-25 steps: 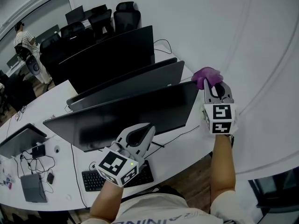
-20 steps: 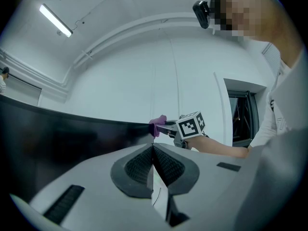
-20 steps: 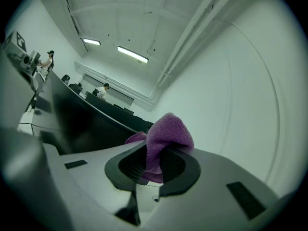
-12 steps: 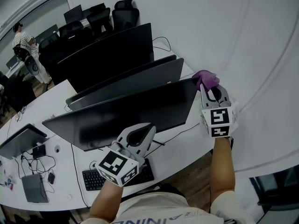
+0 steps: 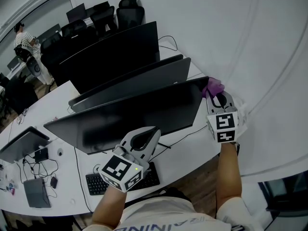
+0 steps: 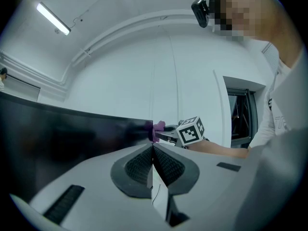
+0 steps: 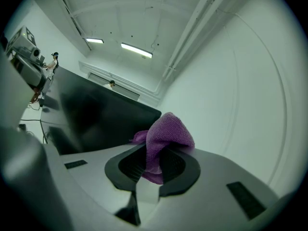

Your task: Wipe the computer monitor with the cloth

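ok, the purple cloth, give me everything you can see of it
The cloth is purple, with a nubby, microfibre-like weave. It is bunched into a soft lump, not spread flat. The right tool is shut on its lower part, and the bulk bulges out past the tool's tips, with a small fold poking out sideways. In the head view it sits at the upper right corner of the nearest monitor, apparently against the edge; contact cannot be confirmed. Nothing else touches it.

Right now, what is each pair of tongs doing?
Left tongs: closed, holding nothing.
Right tongs: closed on the crumpled purple microfibre cloth.
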`<state>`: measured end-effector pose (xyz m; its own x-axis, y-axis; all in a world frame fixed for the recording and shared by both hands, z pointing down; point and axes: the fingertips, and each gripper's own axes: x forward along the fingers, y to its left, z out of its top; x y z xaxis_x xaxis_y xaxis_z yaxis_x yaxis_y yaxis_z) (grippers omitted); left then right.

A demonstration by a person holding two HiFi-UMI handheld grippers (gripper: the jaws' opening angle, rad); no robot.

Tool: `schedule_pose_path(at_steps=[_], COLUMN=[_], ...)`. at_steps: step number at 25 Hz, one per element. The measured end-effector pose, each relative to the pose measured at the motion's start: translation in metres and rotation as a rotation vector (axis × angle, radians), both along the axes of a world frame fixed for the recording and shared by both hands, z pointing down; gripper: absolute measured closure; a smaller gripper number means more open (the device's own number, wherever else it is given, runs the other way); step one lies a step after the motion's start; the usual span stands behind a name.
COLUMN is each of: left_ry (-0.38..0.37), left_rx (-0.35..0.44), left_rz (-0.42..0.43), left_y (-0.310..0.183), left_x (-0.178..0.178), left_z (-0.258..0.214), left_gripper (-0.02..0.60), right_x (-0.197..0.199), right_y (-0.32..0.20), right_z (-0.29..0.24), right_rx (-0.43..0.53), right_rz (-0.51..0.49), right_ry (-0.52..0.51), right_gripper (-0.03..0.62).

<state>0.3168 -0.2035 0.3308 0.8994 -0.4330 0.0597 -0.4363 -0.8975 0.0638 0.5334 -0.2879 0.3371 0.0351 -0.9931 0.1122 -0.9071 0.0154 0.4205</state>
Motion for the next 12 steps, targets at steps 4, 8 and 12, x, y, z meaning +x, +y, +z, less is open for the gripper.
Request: schedule_pose_path(at_steps=[4, 8, 12], left_ry=[-0.003, -0.001, -0.002], left_rx=[-0.003, -0.008, -0.009], left_rz=[-0.004, -0.005, -0.007], left_y=[-0.001, 0.000, -0.001], left_x=[-0.002, -0.002, -0.002], left_z=[0.003, 0.004, 0.005], left_gripper=[0.572, 0.573, 0.573], right_x=[-0.004, -0.005, -0.005], right_y=[0.001, 0.002, 0.002], right_z=[0.013, 0.028, 0.039], right_rx=[-0.014, -0.032, -0.050], right_rz=[-0.008, -0.021, -0.025], right_ry=[-0.010, -0.007, -0.010], right_gripper=[0.539, 0.539, 0.539])
